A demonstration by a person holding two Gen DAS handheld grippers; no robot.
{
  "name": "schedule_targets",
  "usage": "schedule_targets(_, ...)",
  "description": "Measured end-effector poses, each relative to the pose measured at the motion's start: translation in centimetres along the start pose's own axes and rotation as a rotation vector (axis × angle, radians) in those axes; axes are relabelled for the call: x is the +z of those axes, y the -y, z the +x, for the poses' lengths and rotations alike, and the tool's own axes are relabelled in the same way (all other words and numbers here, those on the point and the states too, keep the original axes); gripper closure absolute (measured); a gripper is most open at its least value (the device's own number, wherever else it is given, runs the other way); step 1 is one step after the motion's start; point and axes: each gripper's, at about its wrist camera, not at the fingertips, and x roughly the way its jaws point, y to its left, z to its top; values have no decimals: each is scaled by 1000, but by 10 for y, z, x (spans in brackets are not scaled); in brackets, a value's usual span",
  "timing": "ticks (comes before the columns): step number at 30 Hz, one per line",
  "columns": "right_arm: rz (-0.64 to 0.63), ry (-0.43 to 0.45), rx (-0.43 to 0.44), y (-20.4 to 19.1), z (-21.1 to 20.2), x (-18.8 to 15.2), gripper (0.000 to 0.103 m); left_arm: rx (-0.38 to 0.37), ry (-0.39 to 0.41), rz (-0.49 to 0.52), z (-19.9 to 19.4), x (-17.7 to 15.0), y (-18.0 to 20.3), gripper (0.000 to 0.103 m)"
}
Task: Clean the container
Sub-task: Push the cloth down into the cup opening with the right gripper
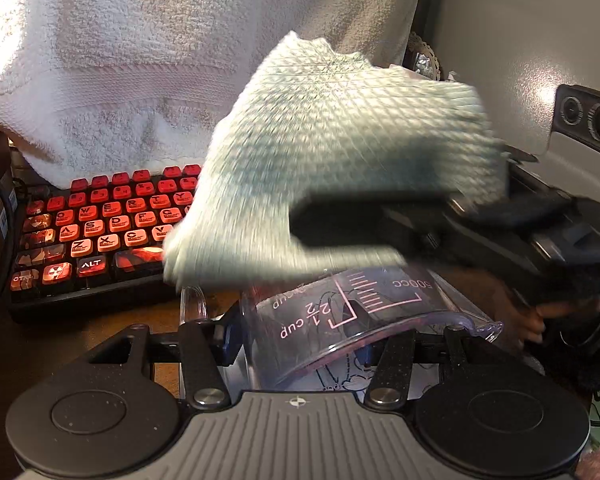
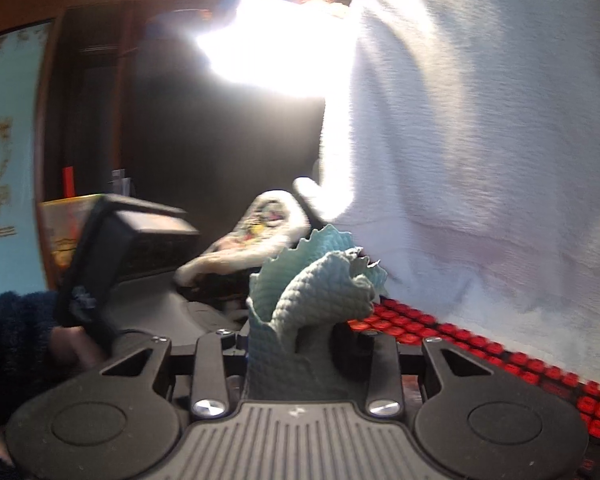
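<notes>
in the left wrist view the left hand-held gripper point(image 1: 296, 344) pinches a clear plastic measuring cup point(image 1: 352, 312) between its two fingers, the cup lying on its side at the centre of the view with its pink scale markings upside down and its handle point(image 1: 194, 304) sticking out toward 9 o'clock. just above the cup, from about 12 to 2 o'clock of it, a pale green waffle-weave cloth point(image 1: 328, 160) hangs blurred, its lower edge over the cup's upturned wall; whether cloth and cup touch cannot be told. the cloth is carried by the right hand-held gripper point(image 1: 480, 208), which reaches in from 3 o'clock. in the right wrist view that right hand-held gripper point(image 2: 300, 344) has its fingers pressed in on the bunched cloth point(image 2: 312, 292), which stands up between them at the centre. the cup is not seen there. a keyboard with red keys point(image 1: 100, 224) lies on the brown table point(image 1: 112, 320) at 9 o'clock of the cup, and a white towel point(image 1: 140, 60) drapes over something behind it at 11 o'clock, covering the keyboard's far edge. a dark-sleeved hand point(image 2: 72, 344) shows at 8 o'clock in the right wrist view.
</notes>
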Motion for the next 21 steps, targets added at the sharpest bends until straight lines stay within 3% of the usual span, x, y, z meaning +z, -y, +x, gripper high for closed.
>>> schedule_targets(4,57,2,-82,17,-3,0,70,-1,0,-1,0,1,0,52)
schedule_targets(11,85,3,-100,22,-1,-1,68,-2,0,-3,0,1,-1,52)
schedule_targets(19,19,6,68,-3,-1,-3,68,-2,0,-3,-2,1,-1,52)
schedule_targets(21,-6,5,72,-9,0,-3,67,-3,0,-4,-2,2,-1,52)
